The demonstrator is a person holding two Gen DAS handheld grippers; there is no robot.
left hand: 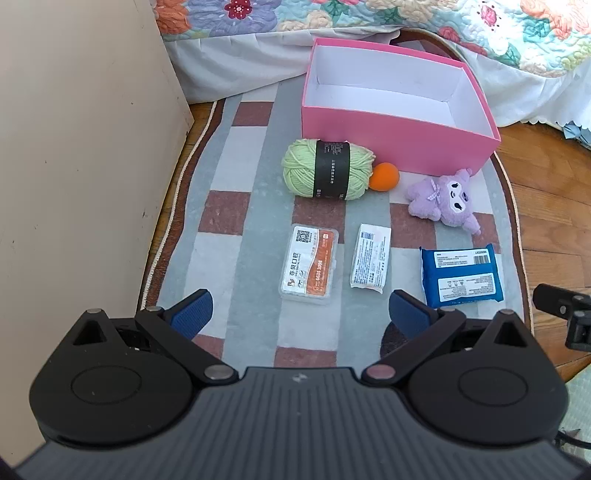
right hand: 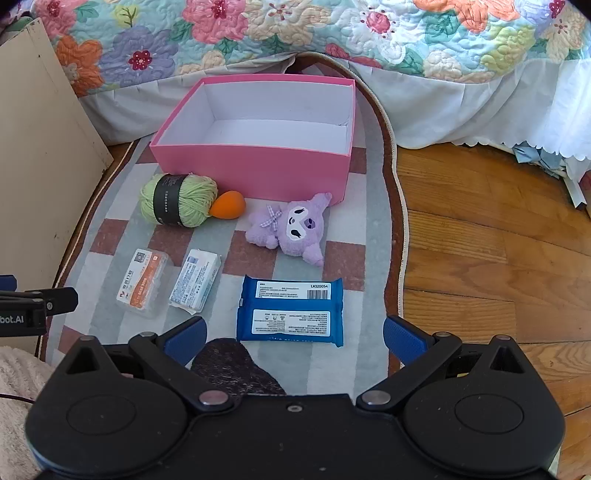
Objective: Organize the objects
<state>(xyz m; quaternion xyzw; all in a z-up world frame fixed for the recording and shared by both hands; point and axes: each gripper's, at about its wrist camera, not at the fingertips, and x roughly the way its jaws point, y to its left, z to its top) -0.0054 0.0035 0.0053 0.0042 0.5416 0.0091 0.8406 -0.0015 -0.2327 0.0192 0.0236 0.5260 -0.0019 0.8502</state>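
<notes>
A pink box (right hand: 255,173) with white inside stands empty on a checked rug (right hand: 351,236) — green yarn (right hand: 179,201), orange ball (right hand: 229,205) and purple plush (right hand: 291,225) just before it. Wooden floor (right hand: 480,229), quilted bed (right hand: 295,33) behind. Left tool (left hand: 299,315) and right tool (right hand: 293,338) both gape wide, holding nothing.

Under everything you have a checked rug (left hand: 255,206) in grey, white and brick-red squares with a brown border, lying on a wooden plank floor (right hand: 491,258). Behind it you see a bed with a floral quilt (right hand: 295,33) and a white skirt (right hand: 480,107) with a scalloped edge reaching the floor. To your left stands a cream panel (left hand: 81,155), scuffed and speckled, just beside the rug.
</notes>
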